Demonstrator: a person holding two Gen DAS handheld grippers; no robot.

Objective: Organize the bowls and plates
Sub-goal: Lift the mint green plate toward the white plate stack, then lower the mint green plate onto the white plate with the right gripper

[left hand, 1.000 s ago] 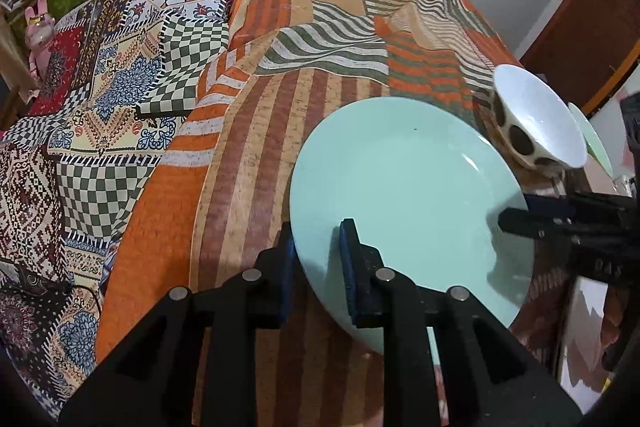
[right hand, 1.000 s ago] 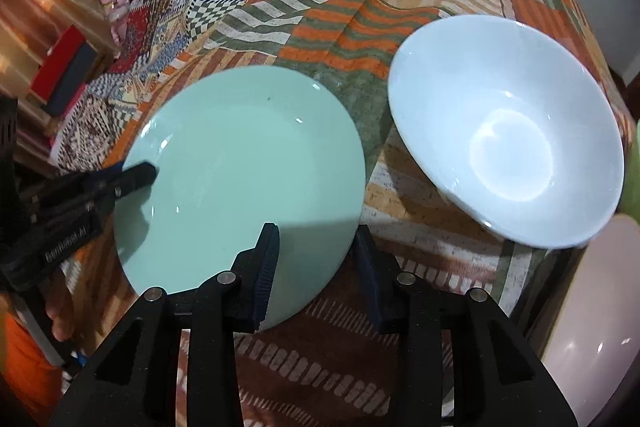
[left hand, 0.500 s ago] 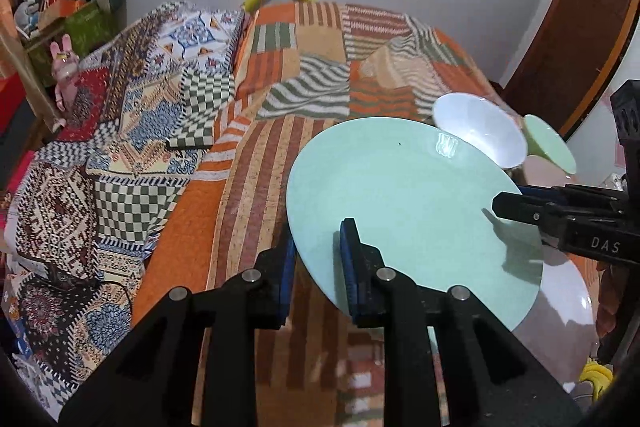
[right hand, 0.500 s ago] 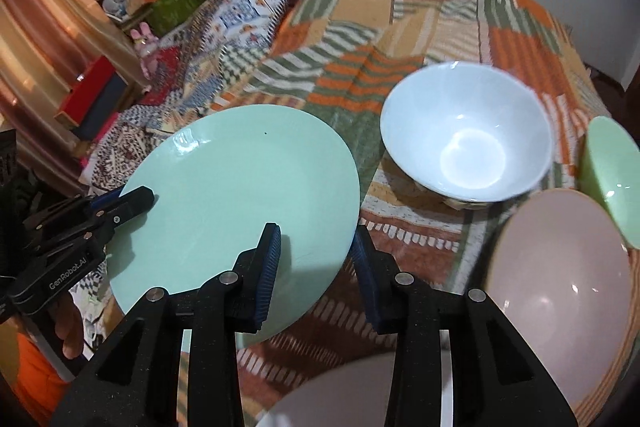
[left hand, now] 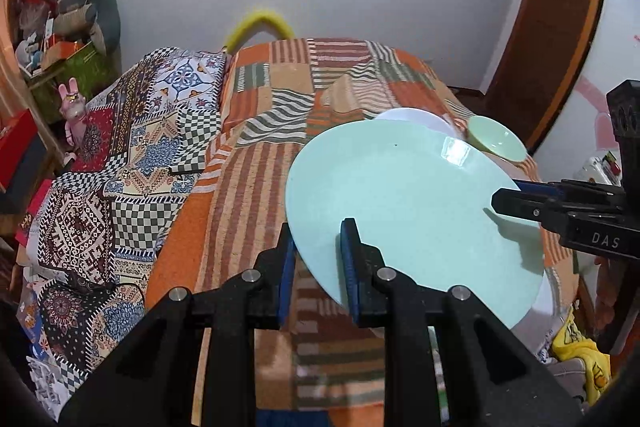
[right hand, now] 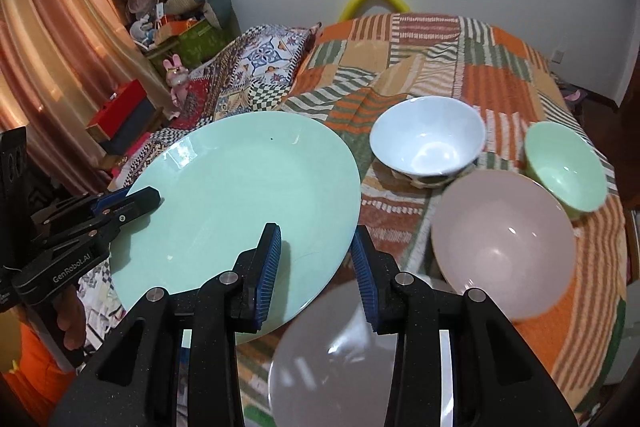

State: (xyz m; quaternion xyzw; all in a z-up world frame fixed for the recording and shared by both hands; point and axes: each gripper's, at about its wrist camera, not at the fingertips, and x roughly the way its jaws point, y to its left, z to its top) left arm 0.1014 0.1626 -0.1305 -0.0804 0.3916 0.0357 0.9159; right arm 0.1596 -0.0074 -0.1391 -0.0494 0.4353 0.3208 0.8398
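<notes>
A large mint-green plate (left hand: 412, 203) (right hand: 240, 203) is held in the air above the bed. My left gripper (left hand: 318, 259) is shut on its left rim, and my right gripper (right hand: 316, 263) is shut on its right rim. On the bed lie a white bowl (right hand: 428, 143), a small green bowl (right hand: 564, 167) and a pink bowl (right hand: 504, 239). A pale plate (right hand: 332, 351) lies below my right gripper. In the left wrist view the white bowl (left hand: 412, 115) and the green bowl (left hand: 496, 143) peek out behind the plate.
The bed wears an orange striped patchwork cover (left hand: 248, 187) and a checkered quilt (left hand: 128, 163) on its left. Toys and boxes (right hand: 180, 23) crowd the far left corner. A wooden door frame (left hand: 552, 27) stands at the right.
Both grippers have raised the mint-green plate off the bed and drawn back with it. More bowls and the pale plate have come into the right wrist view.
</notes>
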